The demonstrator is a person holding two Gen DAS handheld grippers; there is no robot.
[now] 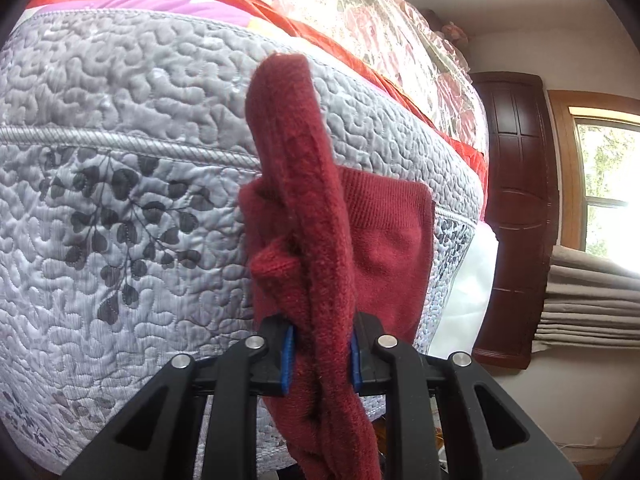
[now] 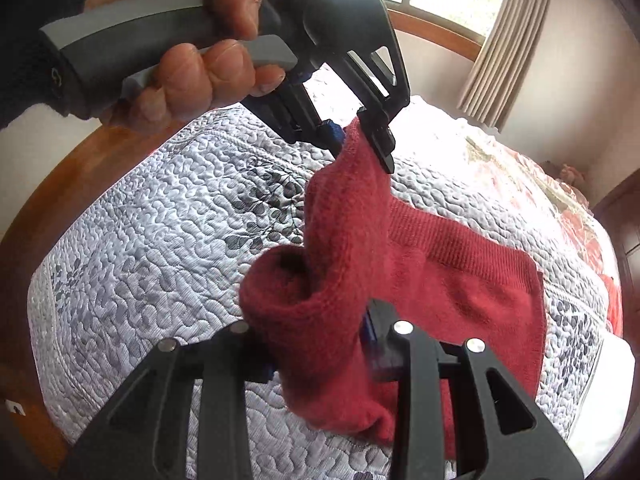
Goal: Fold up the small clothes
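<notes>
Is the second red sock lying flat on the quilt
Yes, the flat red sock lies spread on the grey quilt behind the held sock.

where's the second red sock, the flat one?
The flat dark-red knit sock lies on the grey quilted bedspread, right of centre in the right wrist view, behind the lifted fuzzy red sock both grippers clamp.

The left gripper (image 2: 362,140) is clamped tight at twelve o'clock, a hand (image 2: 192,52) squeezing its handle; the right gripper (image 2: 320,356) seems pinched shut too.

Bare quilt (image 2: 160,248) left of flat sock (image 2: 480,280)
</notes>
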